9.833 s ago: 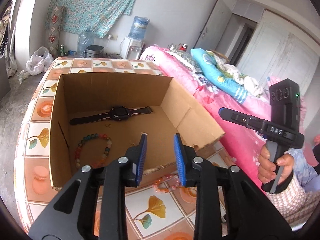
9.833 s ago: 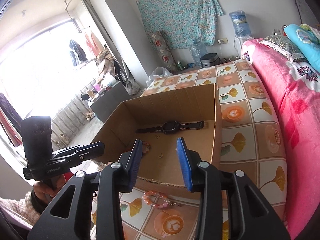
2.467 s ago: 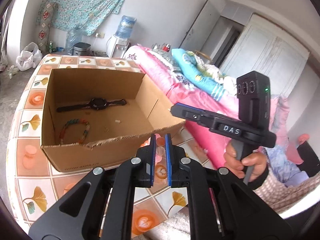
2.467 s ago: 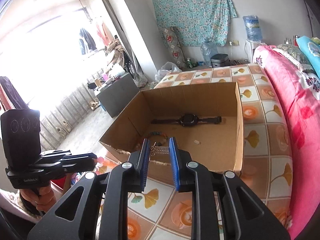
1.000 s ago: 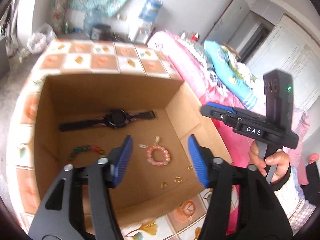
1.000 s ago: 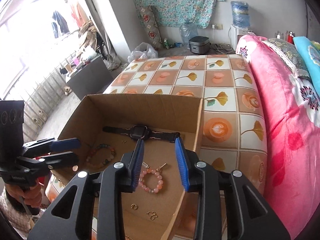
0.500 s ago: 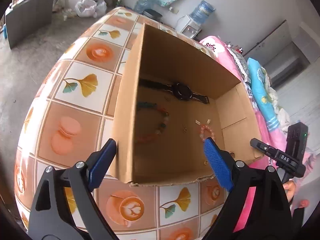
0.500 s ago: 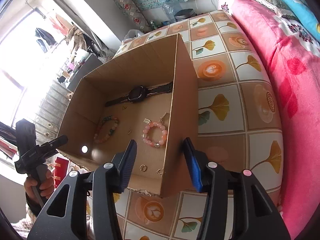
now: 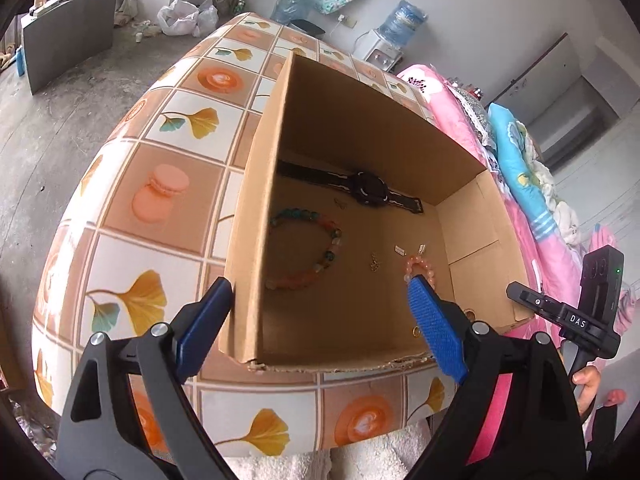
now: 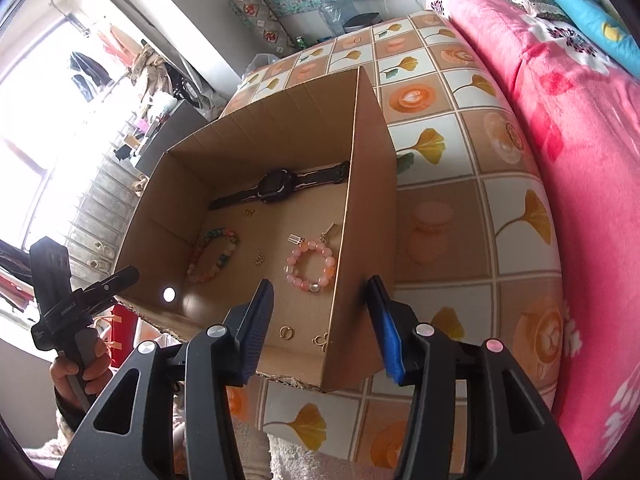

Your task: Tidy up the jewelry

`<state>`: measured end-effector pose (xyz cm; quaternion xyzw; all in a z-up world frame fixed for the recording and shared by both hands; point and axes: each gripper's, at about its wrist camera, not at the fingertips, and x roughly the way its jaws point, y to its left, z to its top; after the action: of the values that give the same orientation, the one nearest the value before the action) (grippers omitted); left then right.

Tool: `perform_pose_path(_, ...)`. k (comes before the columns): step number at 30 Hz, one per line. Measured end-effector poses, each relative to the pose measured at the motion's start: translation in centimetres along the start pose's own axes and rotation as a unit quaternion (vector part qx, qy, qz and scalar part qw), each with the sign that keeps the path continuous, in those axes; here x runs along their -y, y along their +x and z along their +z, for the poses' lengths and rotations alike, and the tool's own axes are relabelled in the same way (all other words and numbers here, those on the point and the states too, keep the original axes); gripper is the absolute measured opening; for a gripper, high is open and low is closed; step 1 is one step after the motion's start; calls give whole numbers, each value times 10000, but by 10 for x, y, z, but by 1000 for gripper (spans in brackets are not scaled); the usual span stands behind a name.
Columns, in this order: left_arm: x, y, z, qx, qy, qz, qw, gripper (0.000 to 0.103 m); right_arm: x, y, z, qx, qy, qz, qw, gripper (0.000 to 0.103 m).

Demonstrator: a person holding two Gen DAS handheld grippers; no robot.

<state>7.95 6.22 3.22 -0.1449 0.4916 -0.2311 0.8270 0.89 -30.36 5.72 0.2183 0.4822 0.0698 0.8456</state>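
Note:
An open cardboard box (image 9: pixel 256 240) holds a black watch (image 9: pixel 368 192), a multicoloured bead bracelet (image 9: pixel 320 240), a pink bead bracelet (image 10: pixel 310 266) and several small gold pieces (image 10: pixel 286 332). My left gripper (image 9: pixel 316 292) is wide open astride the box's left wall, one finger outside and one over the inside, with the pads clear of the cardboard. My right gripper (image 10: pixel 320 284) is open astride the right wall (image 10: pixel 364 240), also apart from it. Neither holds anything. The watch (image 10: pixel 276 186) lies along the far wall.
The box stands on a table with a tiled leaf-and-cup cover (image 9: pixel 160 160). A bed with a pink blanket (image 10: pixel 580 160) runs along the table's right side. A grey cabinet (image 9: pixel 68 12) and a water dispenser (image 9: pixel 400 24) stand farther off. A hand grips each handle.
The pink bracelet went from the table, held between both grippers, into the box. Both grippers then opened, moved apart and sank to the box's opposite side walls.

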Motion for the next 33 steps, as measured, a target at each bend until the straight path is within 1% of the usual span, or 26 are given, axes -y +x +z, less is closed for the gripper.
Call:
perform_pose_path(3, -1, -10, -15, 71, -25, -38, 10000, 85, -2, -9, -16, 43, 48, 37, 10000, 48)
perform_pose_path(6, -3, -16, -26, 135, -41, -45, 9999, 85, -4, -12, -26, 61, 37, 1, 10000, 48)
perform_pose_path(11, 2, -18, -34, 255, 154, 54, 9995, 85, -4, -15, -33, 180, 105, 0, 9998, 48)
perform_pose_path(13, 4, -26, -36, 417, 294, 85, 9987, 85, -4, -20, -37, 336, 131, 8, 9993, 49)
perform_pose_path(15, 9, -40, -39, 723, 461, 237, 9960, 85, -7, -30, -43, 580, 114, -225, 9980, 55)
perform_pose_path(17, 14, -56, -44, 1045, 641, 312, 9920, 86, -10, -43, -52, 854, 99, -438, 9953, 63)
perform_pose_path(19, 19, -70, -52, 1312, 781, 390, 9875, 87, -14, -55, -66, 1086, 117, -550, 9925, 67)
perform_pose_path(21, 23, -81, -62, 1484, 908, 492, 9835, 89, -18, -66, -83, 1306, 92, -733, 9887, 69)
perform_pose_path(23, 25, -89, -71, 1583, 1020, 550, 9806, 90, -23, -72, -99, 1433, 44, -861, 9859, 73)
perform_pose_path(27, 34, -103, -88, 1802, 1225, 678, 9736, 93, -36, -75, -128, 1495, -160, -1043, 9831, 76)
perform_pose_path(30, 39, -112, -102, 1976, 1306, 697, 9690, 95, -45, -70, -141, 1445, -333, -1095, 9829, 80)
perform_pose_path(33, 43, -114, -113, 2033, 1308, 761, 9673, 95, -58, -62, -148, 1327, -515, -1054, 9842, 82)
